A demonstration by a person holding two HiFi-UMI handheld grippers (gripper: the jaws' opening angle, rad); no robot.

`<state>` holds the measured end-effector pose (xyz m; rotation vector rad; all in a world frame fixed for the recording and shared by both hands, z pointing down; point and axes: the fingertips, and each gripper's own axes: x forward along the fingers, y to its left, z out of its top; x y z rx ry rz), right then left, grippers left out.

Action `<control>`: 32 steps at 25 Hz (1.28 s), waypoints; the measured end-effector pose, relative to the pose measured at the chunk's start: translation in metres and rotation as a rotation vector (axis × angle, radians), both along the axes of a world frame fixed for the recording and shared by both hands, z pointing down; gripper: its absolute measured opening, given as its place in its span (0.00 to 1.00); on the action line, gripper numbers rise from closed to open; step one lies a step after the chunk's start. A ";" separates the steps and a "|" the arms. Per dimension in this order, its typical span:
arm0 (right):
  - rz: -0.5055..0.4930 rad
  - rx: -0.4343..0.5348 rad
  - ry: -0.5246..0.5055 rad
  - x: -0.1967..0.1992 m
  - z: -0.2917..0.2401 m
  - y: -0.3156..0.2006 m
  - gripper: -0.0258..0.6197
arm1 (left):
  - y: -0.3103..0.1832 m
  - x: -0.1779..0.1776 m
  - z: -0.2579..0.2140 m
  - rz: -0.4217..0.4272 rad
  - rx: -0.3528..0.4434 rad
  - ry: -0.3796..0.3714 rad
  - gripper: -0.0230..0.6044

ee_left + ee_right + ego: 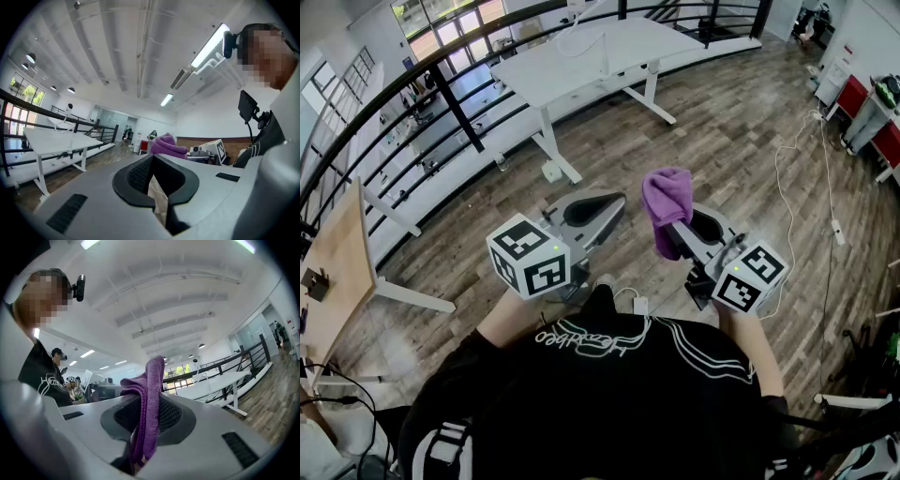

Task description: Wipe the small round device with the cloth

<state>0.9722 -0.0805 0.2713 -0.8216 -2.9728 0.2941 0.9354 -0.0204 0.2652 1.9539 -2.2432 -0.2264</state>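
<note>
1. The left gripper (598,208) is held level in front of the person's black shirt (619,394). Its jaws are pressed together with nothing between them. In the left gripper view the dark pads (137,176) frame only a sliver of floor.
2. Just beside it, the right gripper (680,234) is also level and pinches the purple cloth (667,199).
3. In the right gripper view the cloth (151,394) sits folded between that gripper's pads (171,416). Its top stands up above them.
4. Each gripper carries a marker cube (530,255) at the end nearest the person.
5. Below both grippers lies a wooden plank floor (722,122).
6. At the far left edge stands a light wooden desk (337,267).
7. Farther off stands a long white table (581,61).
8. Beyond the table runs a black railing (441,89).
</note>
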 end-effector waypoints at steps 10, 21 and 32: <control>0.015 0.004 -0.020 0.026 0.000 0.000 0.14 | 0.007 0.027 0.006 -0.014 -0.012 0.012 0.05; 0.010 0.000 0.027 0.001 0.057 -0.017 0.14 | -0.002 -0.005 0.056 -0.054 -0.039 0.064 0.05; 0.071 -0.050 0.076 -0.229 0.070 -0.089 0.14 | -0.058 -0.250 0.081 -0.070 -0.056 0.124 0.05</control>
